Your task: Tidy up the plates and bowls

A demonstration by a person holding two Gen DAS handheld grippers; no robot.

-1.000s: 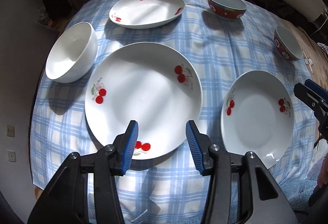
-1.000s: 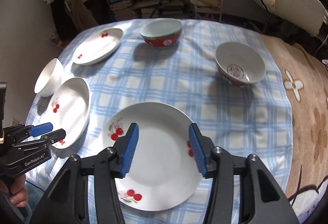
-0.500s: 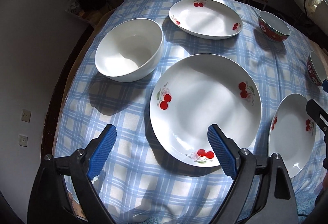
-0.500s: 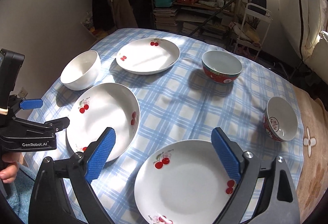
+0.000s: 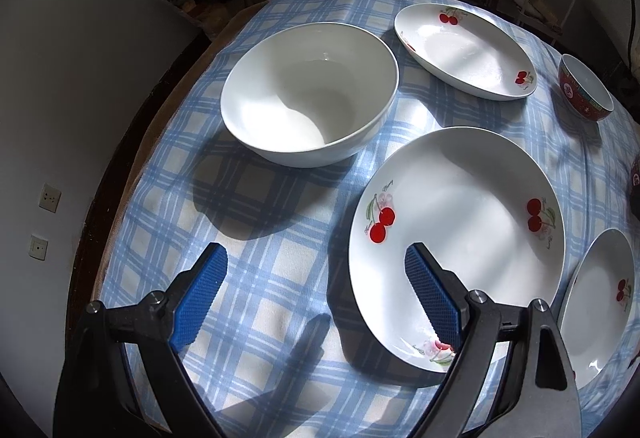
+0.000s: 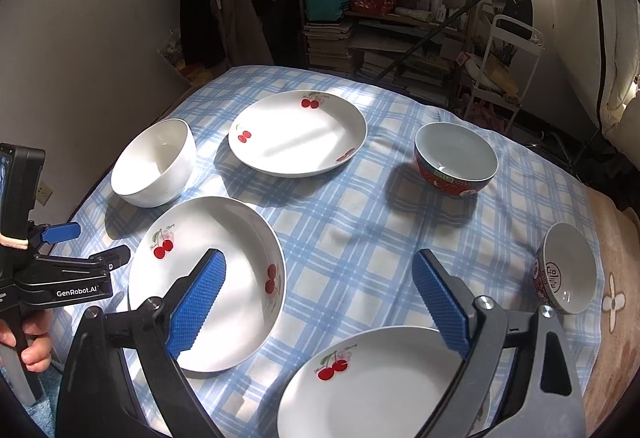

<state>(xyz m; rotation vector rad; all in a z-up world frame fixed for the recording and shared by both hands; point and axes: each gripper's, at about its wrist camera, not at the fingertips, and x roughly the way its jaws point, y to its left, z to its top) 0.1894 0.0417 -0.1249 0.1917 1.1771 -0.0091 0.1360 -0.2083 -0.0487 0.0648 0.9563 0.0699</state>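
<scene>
The left gripper point(image 5: 316, 294) has its fingers point(image 5: 200, 298) spread wide with nothing between them but checked cloth point(image 5: 256, 278); they grip nothing. The right-hand finger overlaps the near rim of the middle plate point(image 5: 460, 205) in the picture; whether it touches the plate I cannot tell. Beyond the left finger, up and to the left of that plate, stands the white bowl point(image 5: 308, 93), apart from both fingers. Farther back lies the far plate point(image 5: 464, 49), and to its right a red bowl point(image 5: 584, 89). At the right edge a slice of the near plate point(image 5: 600, 302) shows.

The right gripper point(image 6: 320, 302) also has its fingers point(image 6: 198, 306) wide apart and empty. The near plate point(image 6: 380, 386) lies just below and between them, the right finger over its rim; the left finger overlaps the middle plate point(image 6: 208, 278).

Only the right view shows the whole surface point(image 6: 352, 238): a small bowl point(image 6: 566, 270) tipped on its side at the right edge, the red bowl point(image 6: 456, 157) upright, the white bowl point(image 6: 156, 161), the far plate point(image 6: 298, 131), and at far left a hand point(image 6: 32, 342) gripping the left gripper's point(image 6: 92, 254) handle. The left view alone shows the white bowl's inside closely.
</scene>
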